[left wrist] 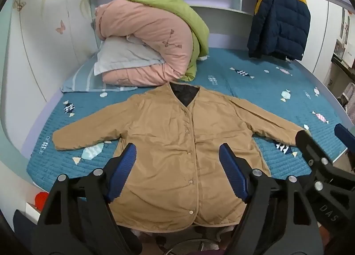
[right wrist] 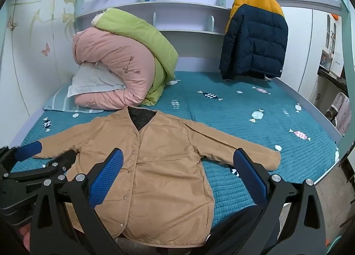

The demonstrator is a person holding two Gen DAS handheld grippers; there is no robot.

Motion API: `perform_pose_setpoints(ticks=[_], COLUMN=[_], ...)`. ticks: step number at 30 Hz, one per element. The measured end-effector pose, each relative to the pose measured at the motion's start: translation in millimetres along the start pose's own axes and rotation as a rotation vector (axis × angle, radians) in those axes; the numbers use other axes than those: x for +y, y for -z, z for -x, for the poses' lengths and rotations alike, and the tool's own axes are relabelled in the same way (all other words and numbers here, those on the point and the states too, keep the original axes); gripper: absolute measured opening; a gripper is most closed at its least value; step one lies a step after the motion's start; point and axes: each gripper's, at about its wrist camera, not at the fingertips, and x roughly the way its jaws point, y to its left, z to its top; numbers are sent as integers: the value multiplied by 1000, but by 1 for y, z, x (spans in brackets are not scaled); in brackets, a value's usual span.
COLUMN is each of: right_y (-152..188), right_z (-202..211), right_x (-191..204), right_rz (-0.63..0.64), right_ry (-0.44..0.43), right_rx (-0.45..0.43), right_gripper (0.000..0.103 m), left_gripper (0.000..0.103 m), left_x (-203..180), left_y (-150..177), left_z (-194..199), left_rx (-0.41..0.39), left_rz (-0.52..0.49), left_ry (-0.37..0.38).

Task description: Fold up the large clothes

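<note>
Two tools hang above the near edge of the bed [left wrist: 255, 91], both spread wide w/ nothing between the pads: left tool [left wrist: 177, 173] over the jacket's lower front, right tool [right wrist: 177, 177] nearer its right-hand sleeve [right wrist: 244, 153]. The tan jacket [left wrist: 168, 144] lies flat, front up, snaps done, sleeves out to both sides, hem at the near edge; no fold started yet.

Risks, as judged from here:
- Fabric looks slick & lightly padded, so a shallow pinch on a cuff could slip out mid-fold.
- Pads biting too deep may catch the teal quilted cover along w/ the sleeve and drag it.
- Hem bulges and sits at the bed's edge; a pull toward the person could slide the whole jacket off.
- Tools sit close together, so both reaching the same side could collide.
- The pink duvet [left wrist: 144, 42] pile sits just behind the collar [left wrist: 184, 93], so a push away could jam the collar under it.
</note>
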Motion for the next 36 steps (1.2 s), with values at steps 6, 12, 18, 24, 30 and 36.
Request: perform_pose_setpoints(ticks=[6, 12, 18, 24, 30, 36], right_y=[-1, -3, -1, -1, 0, 1], right_z=[-1, 1, 1, 1, 1, 2], right_x=[-1, 1, 1, 0, 0, 1], right_rz=[-1, -3, -2, -4, -4, -3], right_ry=[-4, -1, -3, -5, -6, -8], right_rx=[5, 5, 5, 6, 9, 7], right_gripper=[96, 96, 96, 96, 96, 96], left_gripper=[79, 84, 85, 89, 89, 89], left_x=[2, 3, 4, 4, 5, 5], left_y=[0, 2, 2, 3, 4, 6], left_z=[0, 3, 2, 3, 3, 3], left_rx=[8, -5, 1, -9, -12, -6], left_rz=[11, 11, 15, 18, 19, 16], left_ry=[6, -3, 4, -9, -9, -12])
